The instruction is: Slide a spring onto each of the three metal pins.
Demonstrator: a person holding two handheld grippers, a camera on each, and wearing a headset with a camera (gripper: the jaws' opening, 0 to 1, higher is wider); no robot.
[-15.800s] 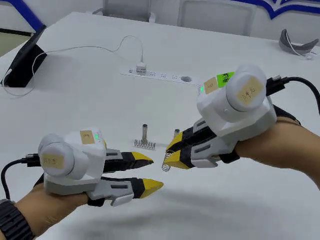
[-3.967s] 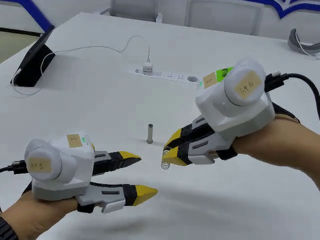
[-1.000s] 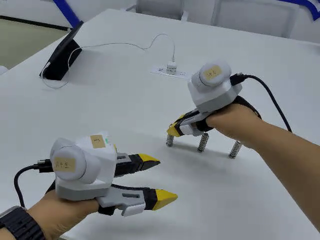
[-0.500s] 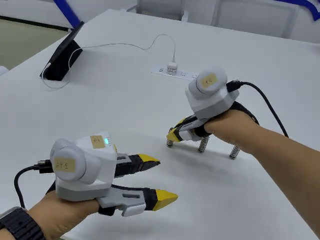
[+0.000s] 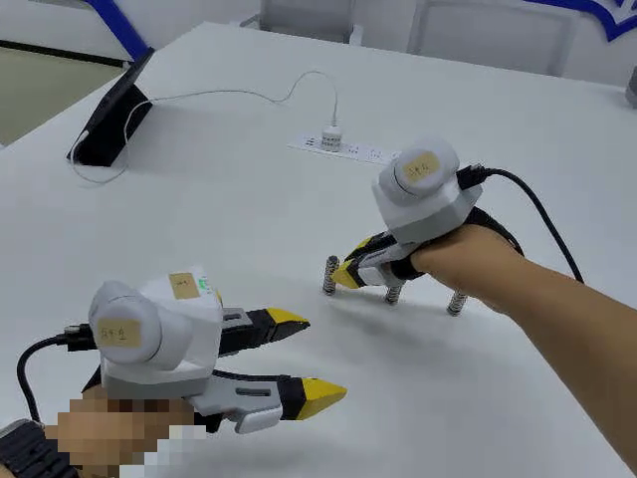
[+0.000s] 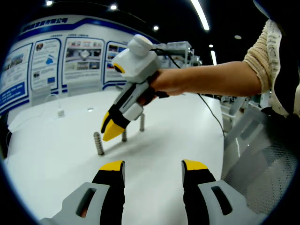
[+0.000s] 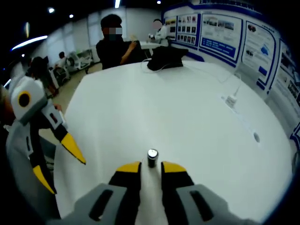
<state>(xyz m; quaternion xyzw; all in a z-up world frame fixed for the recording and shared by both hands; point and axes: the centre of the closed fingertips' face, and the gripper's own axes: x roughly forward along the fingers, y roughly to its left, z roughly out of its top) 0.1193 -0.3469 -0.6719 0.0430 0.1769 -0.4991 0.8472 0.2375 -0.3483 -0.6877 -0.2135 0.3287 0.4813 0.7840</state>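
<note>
Three metal pins stand in a row on the white table, each with a spring around it: the left pin [image 5: 329, 276], the middle pin [image 5: 394, 293] and the right pin [image 5: 457, 303]. My right gripper [image 5: 348, 276] hovers low just right of the left pin, its jaws a narrow gap apart with nothing between them. In the right gripper view that pin's top [image 7: 152, 157] sits just ahead of the right gripper [image 7: 151, 168]. The left gripper [image 5: 309, 357] is open and empty, held near me. The left gripper view shows the pins [image 6: 98, 143] beyond the left gripper [image 6: 153, 166].
A white power strip [image 5: 338, 147] with a plugged charger and cable lies further back. A dark tablet stand [image 5: 105, 124] leans at the far left. A person [image 7: 112, 44] stands beyond the table's far edge.
My right gripper has drawn back a little from the left pin, which now stands free beside its tips. The left gripper has kept its place; the head camera has shifted.
</note>
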